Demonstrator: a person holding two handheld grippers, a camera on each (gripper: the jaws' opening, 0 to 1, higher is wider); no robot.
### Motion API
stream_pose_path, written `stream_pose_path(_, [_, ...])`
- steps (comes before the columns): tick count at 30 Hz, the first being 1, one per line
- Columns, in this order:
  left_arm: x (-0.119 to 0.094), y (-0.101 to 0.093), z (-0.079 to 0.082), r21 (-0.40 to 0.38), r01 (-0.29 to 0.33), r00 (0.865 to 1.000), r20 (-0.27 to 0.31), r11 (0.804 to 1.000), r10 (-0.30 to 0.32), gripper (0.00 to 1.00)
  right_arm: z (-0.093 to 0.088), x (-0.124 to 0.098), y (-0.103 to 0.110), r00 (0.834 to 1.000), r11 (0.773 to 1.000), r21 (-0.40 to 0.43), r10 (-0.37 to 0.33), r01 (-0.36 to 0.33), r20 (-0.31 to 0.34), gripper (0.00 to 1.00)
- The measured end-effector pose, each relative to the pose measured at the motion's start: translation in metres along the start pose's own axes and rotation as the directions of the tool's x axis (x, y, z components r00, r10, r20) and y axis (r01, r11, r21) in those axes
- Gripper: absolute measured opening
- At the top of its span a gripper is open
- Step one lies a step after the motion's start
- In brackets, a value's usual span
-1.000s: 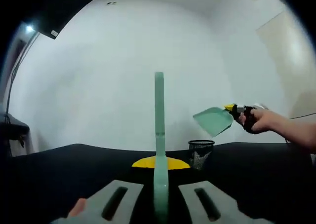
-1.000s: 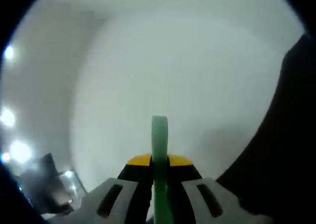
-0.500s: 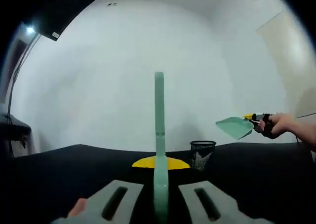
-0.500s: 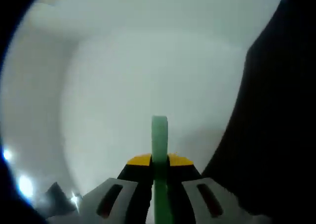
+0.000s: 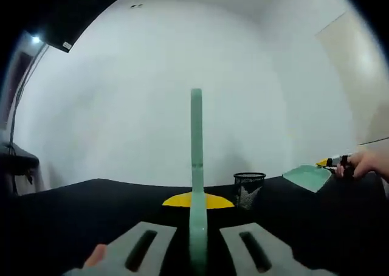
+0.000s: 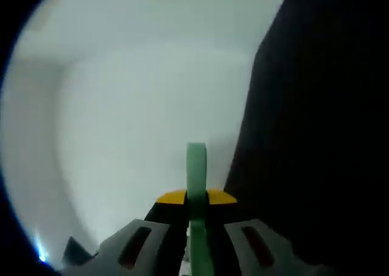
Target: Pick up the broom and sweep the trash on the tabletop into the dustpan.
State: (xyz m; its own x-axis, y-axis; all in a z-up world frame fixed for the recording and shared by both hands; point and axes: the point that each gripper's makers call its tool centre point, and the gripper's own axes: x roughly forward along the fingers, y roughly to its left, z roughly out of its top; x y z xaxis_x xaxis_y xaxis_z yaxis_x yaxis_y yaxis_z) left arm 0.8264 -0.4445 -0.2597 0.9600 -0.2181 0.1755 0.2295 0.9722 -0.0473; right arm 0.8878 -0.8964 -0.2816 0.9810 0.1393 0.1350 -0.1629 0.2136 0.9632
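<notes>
The left gripper [image 5: 196, 251] is clamped on an upright green handle [image 5: 196, 166]; a yellow broom head [image 5: 197, 200] rests on the black worktop [image 5: 73, 215]. Beyond stands a mesh bin [image 5: 247, 188]. Near the worktop's right edge, a hand [image 5: 368, 165] holds the green dustpan [image 5: 307, 177]. The right gripper [image 6: 196, 251] is clamped on the dustpan's green handle [image 6: 196, 179].

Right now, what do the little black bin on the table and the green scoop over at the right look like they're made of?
The black bin looks like wire mesh, probably metal: light shows through its sides. The green scoop, apparently the dustpan, looks like smooth matte plastic, a flat even pale-green sheet with a yellow part at the handle; it is too small to be sure. The tabletop is dark and matte, its material unclear.
</notes>
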Motion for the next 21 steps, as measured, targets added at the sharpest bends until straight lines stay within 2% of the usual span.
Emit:
stream_pose_path(3, [0.000,0.000,0.001,0.007,-0.004,1.000,0.002,1.000,0.004,0.00,0.000,-0.010,-0.009,1.000,1.000,-0.005,-0.024,0.023,-0.006,0.12])
stream_pose_path(5, [-0.001,0.000,0.001,0.014,-0.007,1.000,0.003,1.000,0.007,0.00,0.001,-0.016,-0.016,0.999,0.999,0.032,-0.041,0.041,-0.006,0.12])
stream_pose_path(9, [-0.001,0.000,0.003,0.028,-0.014,1.000,0.006,1.000,0.013,0.00,0.004,-0.027,-0.029,0.996,0.995,0.044,-0.085,0.085,-0.009,0.12])
stream_pose_path(13, [-0.001,-0.001,0.003,0.032,-0.015,1.000,0.005,0.999,0.014,0.00,-0.004,-0.035,-0.038,0.991,0.992,0.037,-0.122,0.125,-0.060,0.12])
stream_pose_path(15, [-0.001,-0.001,0.003,0.035,-0.016,1.000,0.002,0.999,0.016,0.00,-0.004,-0.038,-0.039,0.991,0.991,0.059,-0.117,0.121,-0.058,0.12])
stream_pose_path(21, [-0.001,-0.001,0.001,0.050,-0.020,1.000,-0.007,0.999,0.021,0.00,-0.009,-0.041,-0.040,0.988,0.990,0.057,-0.127,0.132,-0.090,0.12])
